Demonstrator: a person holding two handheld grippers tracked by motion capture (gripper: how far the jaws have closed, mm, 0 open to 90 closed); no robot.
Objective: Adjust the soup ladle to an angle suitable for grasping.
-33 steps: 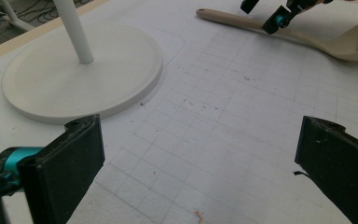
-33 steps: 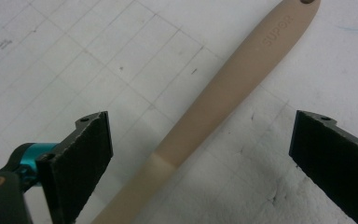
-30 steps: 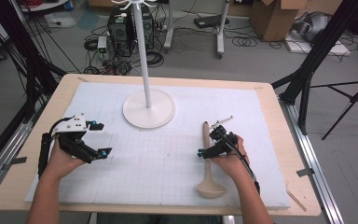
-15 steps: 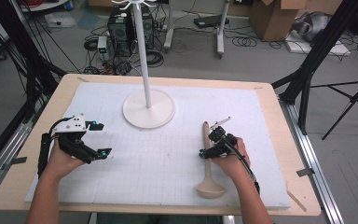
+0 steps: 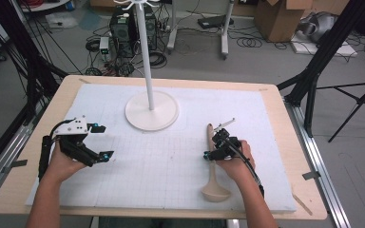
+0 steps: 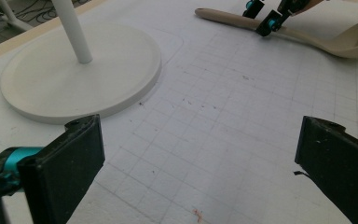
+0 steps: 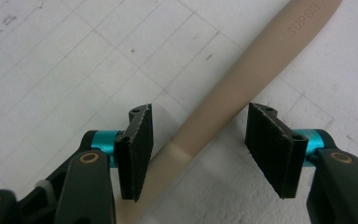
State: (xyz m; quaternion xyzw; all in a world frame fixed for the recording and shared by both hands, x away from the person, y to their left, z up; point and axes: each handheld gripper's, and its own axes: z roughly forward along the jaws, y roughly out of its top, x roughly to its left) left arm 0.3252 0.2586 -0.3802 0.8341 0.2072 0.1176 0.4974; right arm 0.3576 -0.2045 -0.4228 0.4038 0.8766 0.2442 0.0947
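Note:
A beige ladle (image 5: pixel 212 173) lies on the white gridded mat, bowl toward the front edge and handle pointing away. My right gripper (image 5: pixel 210 154) straddles its handle (image 7: pixel 256 60). Its jaws have just been closing, and the handle lies between them with a gap still showing at the pads (image 7: pixel 270 144), so the right gripper (image 7: pixel 198 140) is open. My left gripper (image 5: pixel 103 141) rests at the left of the mat, open wide with nothing between its jaws (image 6: pixel 200 158). Far off in the left gripper view, the ladle (image 6: pixel 307 39) and the right gripper (image 6: pixel 265 16) appear.
A white stand with a round base (image 5: pixel 152 111) and a tall pole (image 5: pixel 145 47) stands at the back middle of the mat. The same base (image 6: pixel 74 79) lies just ahead of my left gripper. The wooden table edge (image 5: pixel 309 209) frames the mat.
The right gripper's jaws have narrowed around the ladle handle. Both hands and the ladle stay where they were.

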